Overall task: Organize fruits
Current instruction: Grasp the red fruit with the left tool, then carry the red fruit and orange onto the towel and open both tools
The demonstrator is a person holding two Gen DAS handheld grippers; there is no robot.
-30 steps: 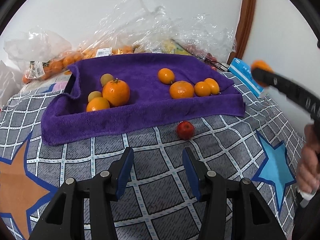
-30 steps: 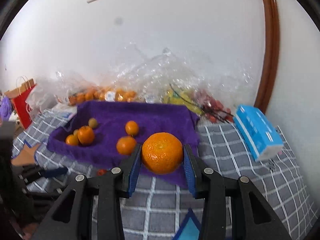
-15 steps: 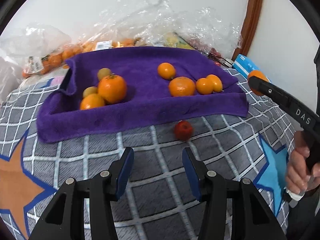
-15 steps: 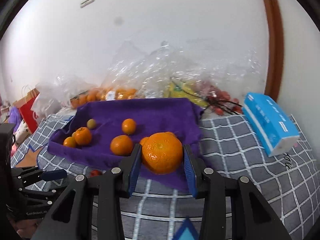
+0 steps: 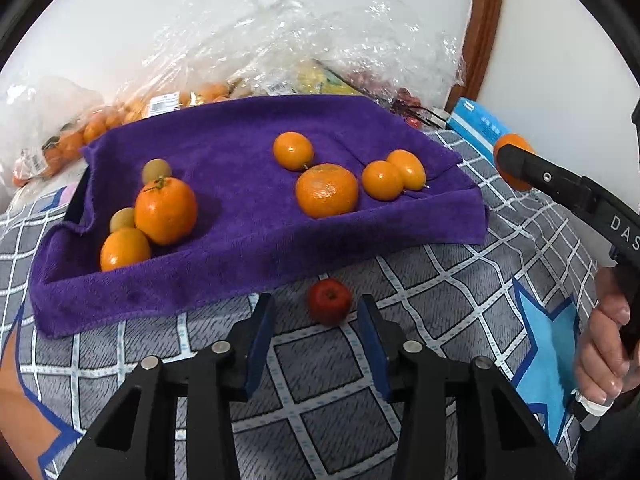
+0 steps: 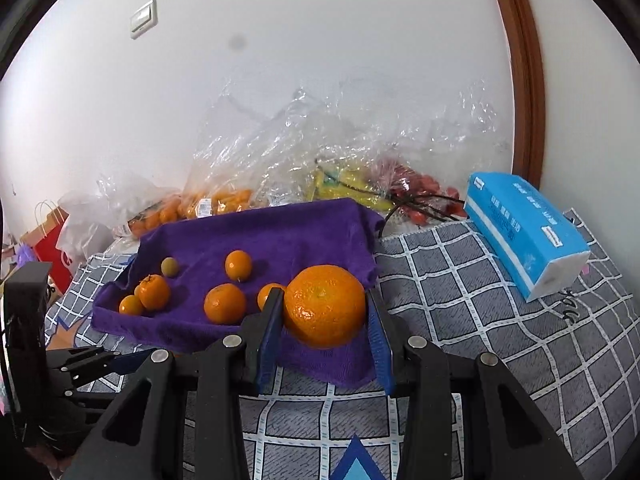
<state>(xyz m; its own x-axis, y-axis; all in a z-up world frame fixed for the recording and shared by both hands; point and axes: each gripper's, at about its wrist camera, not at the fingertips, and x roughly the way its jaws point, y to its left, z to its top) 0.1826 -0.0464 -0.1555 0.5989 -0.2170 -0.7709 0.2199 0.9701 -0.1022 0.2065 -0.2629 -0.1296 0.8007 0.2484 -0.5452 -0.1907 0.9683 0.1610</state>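
Grey grid-print cloth (image 5: 460,292); fuzzy purple towel (image 5: 240,208) mid-frame, eight round fruits. Left claw (image 5: 316,322) closing, gapped around red fruit (image 5: 330,301). Right claw (image 6: 326,316) grips dimpled orange (image 6: 325,306).

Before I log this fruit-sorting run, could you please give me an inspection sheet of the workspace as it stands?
Surface: checked grey cloth with star prints.
Job's things: purple towel carries seven fruits; small red fruit lies on the cloth in front of it; large orange is held.
Clutter: blue tissue pack; clear plastic bags with more fruit behind the towel.
Grippers: left gripper open, jaws just closing, red fruit just ahead of the fingers; right gripper shut on the large orange.
Cables: nothing seen.
Surroundings: white wall, wooden frame, light switch.
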